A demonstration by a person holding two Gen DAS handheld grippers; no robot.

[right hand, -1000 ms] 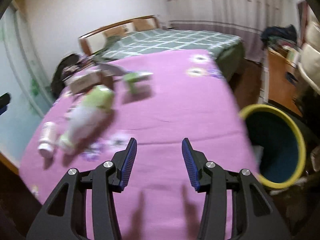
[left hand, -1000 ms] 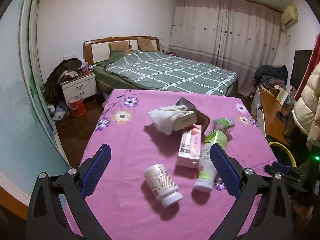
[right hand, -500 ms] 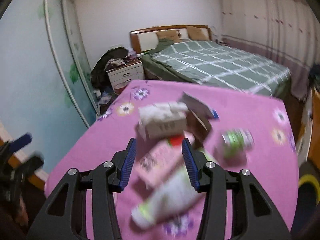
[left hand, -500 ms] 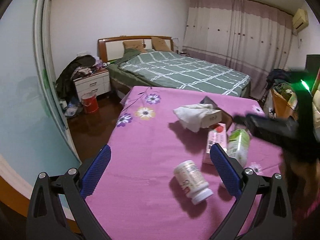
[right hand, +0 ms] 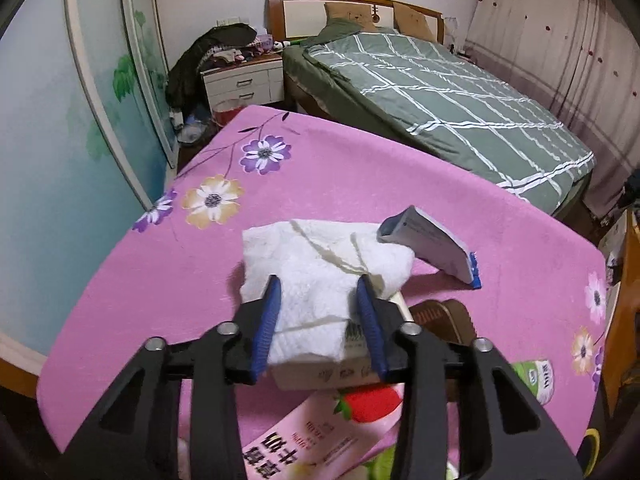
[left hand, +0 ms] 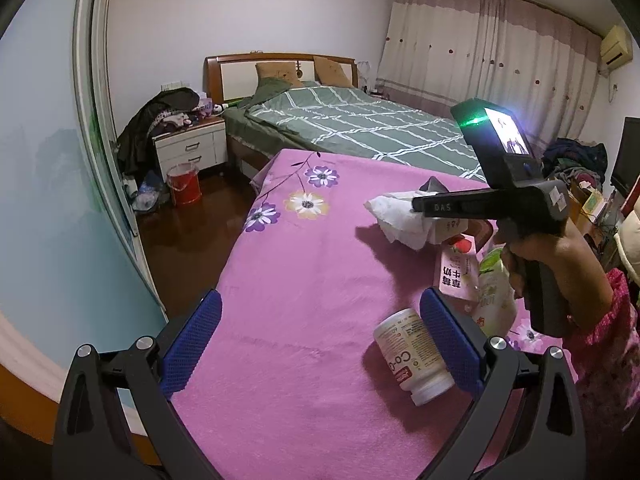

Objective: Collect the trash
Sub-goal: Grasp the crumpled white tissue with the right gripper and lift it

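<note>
Right wrist view looks down on the right gripper (right hand: 318, 312), whose 2 blue pads are closing around a small white box (right hand: 336, 372) draped with a crumpled white tissue (right hand: 320, 264); both pads sit against the tissue's sides. This bundle lies on a pink flowered cloth (right hand: 360, 184) covering the table. Just right of it lies a grey tube (right hand: 430, 242) with a blue end, and nearer the camera a pink strawberry milk carton (right hand: 316, 428). A green-labelled can (right hand: 536, 374) rests at the right edge.

From the left wrist view, the left gripper (left hand: 320, 332) hangs wide apart over the cloth with nothing between its pads. Its right pad partly covers a white pill bottle (left hand: 408, 356) lying on its side. A pale green bottle (left hand: 494, 288) lies just beyond. At the right, a hand (left hand: 560, 256) grips the other tool's handle. Far behind stand a green-quilted bed (left hand: 360, 124) and a red bucket (left hand: 184, 184).
</note>
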